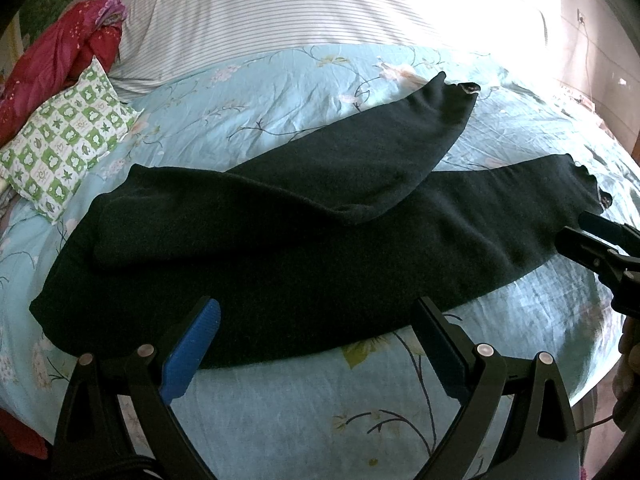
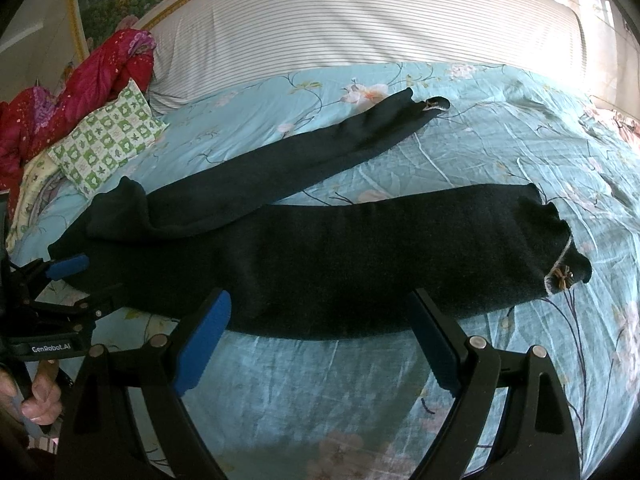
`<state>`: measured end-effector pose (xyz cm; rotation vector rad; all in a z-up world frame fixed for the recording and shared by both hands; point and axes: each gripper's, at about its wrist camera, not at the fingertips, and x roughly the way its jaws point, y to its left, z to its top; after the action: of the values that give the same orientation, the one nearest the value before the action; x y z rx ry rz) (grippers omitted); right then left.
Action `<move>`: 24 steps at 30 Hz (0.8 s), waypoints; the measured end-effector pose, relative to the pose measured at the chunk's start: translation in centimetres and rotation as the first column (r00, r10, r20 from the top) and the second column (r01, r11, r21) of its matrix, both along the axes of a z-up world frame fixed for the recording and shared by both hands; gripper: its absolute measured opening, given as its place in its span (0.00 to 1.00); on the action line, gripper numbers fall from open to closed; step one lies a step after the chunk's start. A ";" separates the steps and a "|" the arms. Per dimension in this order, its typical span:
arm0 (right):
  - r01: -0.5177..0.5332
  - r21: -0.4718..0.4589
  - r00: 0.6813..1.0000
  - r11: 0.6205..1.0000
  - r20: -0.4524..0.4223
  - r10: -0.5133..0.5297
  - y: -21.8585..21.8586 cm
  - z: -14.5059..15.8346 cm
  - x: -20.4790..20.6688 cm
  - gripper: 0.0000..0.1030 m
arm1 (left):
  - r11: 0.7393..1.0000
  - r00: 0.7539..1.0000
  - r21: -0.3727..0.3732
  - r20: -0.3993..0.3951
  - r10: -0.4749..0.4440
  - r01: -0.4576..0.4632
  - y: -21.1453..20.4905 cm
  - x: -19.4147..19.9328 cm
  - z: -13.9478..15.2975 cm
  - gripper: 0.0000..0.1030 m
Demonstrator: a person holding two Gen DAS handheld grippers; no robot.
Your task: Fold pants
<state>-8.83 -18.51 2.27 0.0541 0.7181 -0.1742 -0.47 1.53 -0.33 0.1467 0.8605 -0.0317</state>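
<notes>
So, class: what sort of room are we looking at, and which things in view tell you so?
Most likely a bedroom: the pants lie on a bed with a floral sheet, a striped cover behind it, and a pillow at the side.

Dark pants point(image 2: 320, 256), near-black knit fabric, spread flat on the bed point(image 2: 500, 152), lengthwise left to right. Waist end at left, slightly bunched. Legs splayed in a V: near leg runs right, far leg angles away toward far right. Both cuffs show a pale edge; near cuff carries a small brown bow
</notes>
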 end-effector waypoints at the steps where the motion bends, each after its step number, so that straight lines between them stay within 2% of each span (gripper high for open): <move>1: -0.001 -0.001 1.000 1.000 0.000 0.001 0.0 0.0 0.0 0.87 | 1.000 1.000 -0.002 -0.001 -0.001 0.001 0.0 0.0 0.0 0.94; 24: -0.001 0.002 1.000 1.000 -0.001 0.001 -0.1 0.1 0.0 0.87 | 1.000 1.000 0.003 -0.001 -0.009 0.009 -0.4 -0.1 0.2 0.94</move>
<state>-8.87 -18.59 2.35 0.0556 0.7197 -0.1724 -0.58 1.17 -0.10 0.1536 0.8614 -0.0382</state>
